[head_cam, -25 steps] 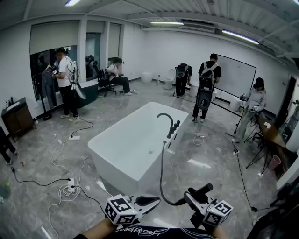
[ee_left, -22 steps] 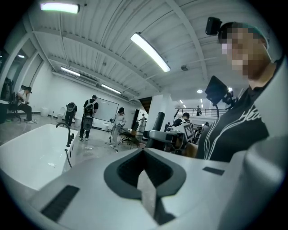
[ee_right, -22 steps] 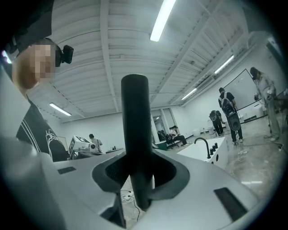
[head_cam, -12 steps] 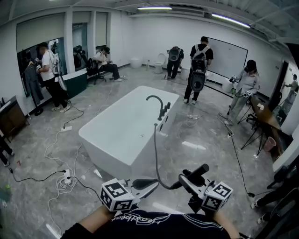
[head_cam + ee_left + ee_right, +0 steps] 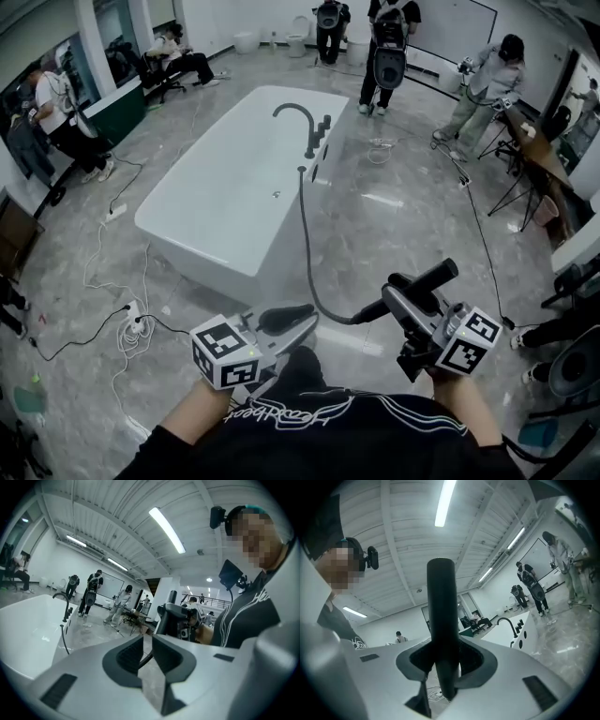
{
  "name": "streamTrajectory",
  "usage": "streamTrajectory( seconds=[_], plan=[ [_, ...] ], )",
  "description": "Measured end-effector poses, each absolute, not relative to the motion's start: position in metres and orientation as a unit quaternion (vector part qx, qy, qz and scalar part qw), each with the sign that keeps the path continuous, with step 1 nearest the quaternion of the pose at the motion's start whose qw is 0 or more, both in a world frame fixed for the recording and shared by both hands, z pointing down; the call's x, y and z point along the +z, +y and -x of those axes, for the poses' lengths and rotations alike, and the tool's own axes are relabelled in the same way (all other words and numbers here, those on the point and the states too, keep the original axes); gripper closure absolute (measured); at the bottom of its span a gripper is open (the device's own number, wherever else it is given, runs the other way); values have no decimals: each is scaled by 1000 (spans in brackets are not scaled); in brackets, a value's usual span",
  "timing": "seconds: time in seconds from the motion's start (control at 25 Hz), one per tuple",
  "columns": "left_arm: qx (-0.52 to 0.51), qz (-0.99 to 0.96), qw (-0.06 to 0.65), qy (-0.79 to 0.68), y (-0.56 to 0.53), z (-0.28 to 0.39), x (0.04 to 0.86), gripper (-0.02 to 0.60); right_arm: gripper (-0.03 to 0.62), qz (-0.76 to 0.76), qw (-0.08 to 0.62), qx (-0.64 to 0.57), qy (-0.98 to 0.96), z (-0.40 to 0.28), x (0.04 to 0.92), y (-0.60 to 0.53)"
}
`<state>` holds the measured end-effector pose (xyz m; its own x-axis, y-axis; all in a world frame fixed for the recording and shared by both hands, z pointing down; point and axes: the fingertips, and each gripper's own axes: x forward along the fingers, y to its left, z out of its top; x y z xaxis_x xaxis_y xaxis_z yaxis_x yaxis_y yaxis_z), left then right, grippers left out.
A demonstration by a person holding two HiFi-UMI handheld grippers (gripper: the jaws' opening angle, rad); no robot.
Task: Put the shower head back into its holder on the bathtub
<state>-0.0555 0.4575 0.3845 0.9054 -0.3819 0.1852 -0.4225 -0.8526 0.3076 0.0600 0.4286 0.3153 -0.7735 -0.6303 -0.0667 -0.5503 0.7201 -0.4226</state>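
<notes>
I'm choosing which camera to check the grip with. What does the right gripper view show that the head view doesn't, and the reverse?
Only the right gripper view: the right gripper, jaws pressing both sides of the shower head. Only the head view: the hose curving from the shower head up to the rim of the bathtub. Both: the shower head in that gripper, the bathtub and its faucet.

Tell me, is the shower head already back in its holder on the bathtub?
No, the right gripper grips the shower head well away from the bathtub.
</notes>
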Motion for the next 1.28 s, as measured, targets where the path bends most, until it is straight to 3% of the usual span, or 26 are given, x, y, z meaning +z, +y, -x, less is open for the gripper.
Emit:
streamTrajectory(
  seconds=[0.2,0.4,0.72,0.96,1.28],
  plan=[
    [92,-960,191,-181,385,50,425,500,474,341,103,-216,909,-67,332,351],
    [136,-954,214,-161,305,58,475,486,474,346,114,-249,897,-61,345,265],
    [206,-949,190,-140,194,61,534,486,474,386,139,-273,870,-69,329,143],
    [277,-937,184,-110,150,52,590,472,474,383,161,-257,873,-75,290,96],
    [281,-927,230,-96,117,6,665,435,476,355,177,-251,883,-84,263,56]
  ],
)
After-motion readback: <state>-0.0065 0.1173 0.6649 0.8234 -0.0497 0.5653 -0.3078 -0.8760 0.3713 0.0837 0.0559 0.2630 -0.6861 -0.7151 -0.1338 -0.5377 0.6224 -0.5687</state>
